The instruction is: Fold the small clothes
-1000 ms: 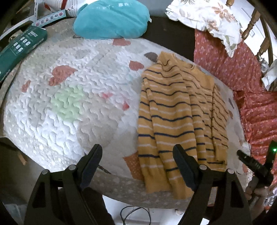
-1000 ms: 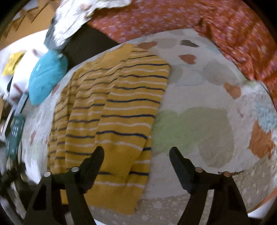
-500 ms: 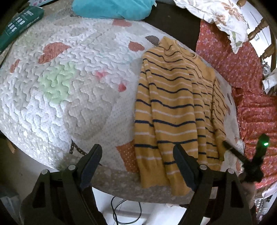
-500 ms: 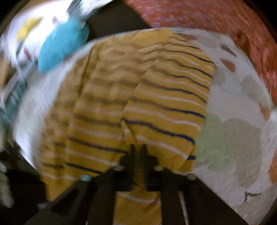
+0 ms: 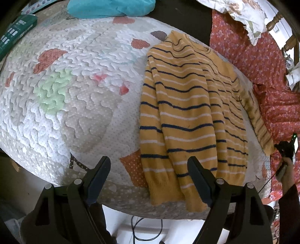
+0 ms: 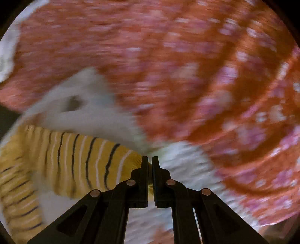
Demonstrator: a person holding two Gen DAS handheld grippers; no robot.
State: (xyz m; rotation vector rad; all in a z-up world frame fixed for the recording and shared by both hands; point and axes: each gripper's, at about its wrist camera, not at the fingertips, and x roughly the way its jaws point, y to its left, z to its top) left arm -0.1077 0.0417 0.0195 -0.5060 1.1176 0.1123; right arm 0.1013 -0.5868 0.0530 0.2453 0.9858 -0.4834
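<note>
A yellow sweater with navy and white stripes (image 5: 189, 116) lies on the quilted white mat (image 5: 75, 97), its left sleeve folded over the body. My left gripper (image 5: 150, 174) is open and empty above the mat's near edge, by the sweater's hem. My right gripper (image 6: 149, 165) is shut on the cuff of the sweater's right sleeve (image 6: 90, 163), which is stretched out sideways. The right wrist view is blurred by motion. The right gripper also shows in the left wrist view (image 5: 285, 148) at the far right, at the sleeve's end.
A teal cushion (image 5: 110, 7) lies at the mat's far edge. A green box (image 5: 15, 35) sits at the far left. Red flowered fabric (image 5: 266, 65) covers the right side; it fills the right wrist view (image 6: 187, 65). A cable (image 5: 146, 230) hangs below the mat.
My right gripper shut on the right sleeve's cuff and pulled the sleeve out to the right, away from the body. My left gripper stayed open and drew back slightly.
</note>
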